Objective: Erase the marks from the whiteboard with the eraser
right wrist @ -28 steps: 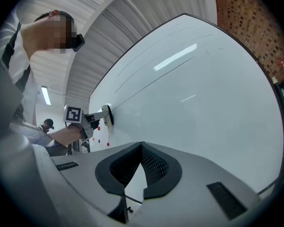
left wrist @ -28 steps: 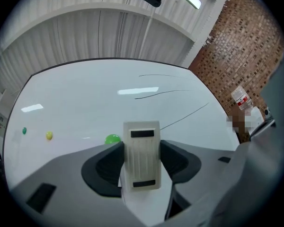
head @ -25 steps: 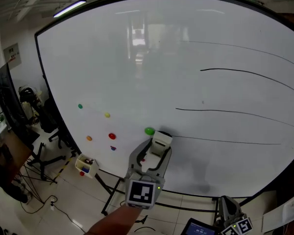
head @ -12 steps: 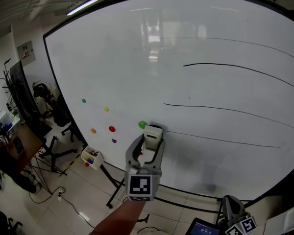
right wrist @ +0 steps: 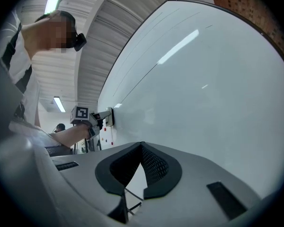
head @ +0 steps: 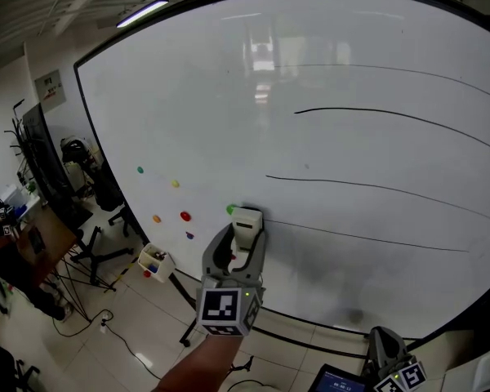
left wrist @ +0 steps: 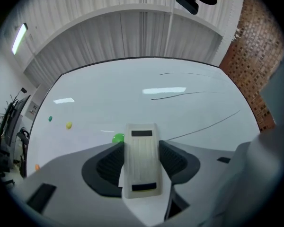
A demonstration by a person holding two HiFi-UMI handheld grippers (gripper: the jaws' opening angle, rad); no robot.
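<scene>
**Q:** What differs from a second ago?
**A:** The left gripper [head: 247, 235] has rolled upright. Its jaws have just been closing on the eraser [head: 246, 219], which stays on the whiteboard [head: 188, 121] at the left end of the lowest line [head: 359, 237], with a green magnet [head: 230, 209] at its 10 o'clock.
**Q:** And the task?
**A:** Likely just starting: every line is intact, and this one runs toward 3 o'clock. The right gripper [right wrist: 141, 146], at 5 o'clock, is closed on nothing.
</scene>
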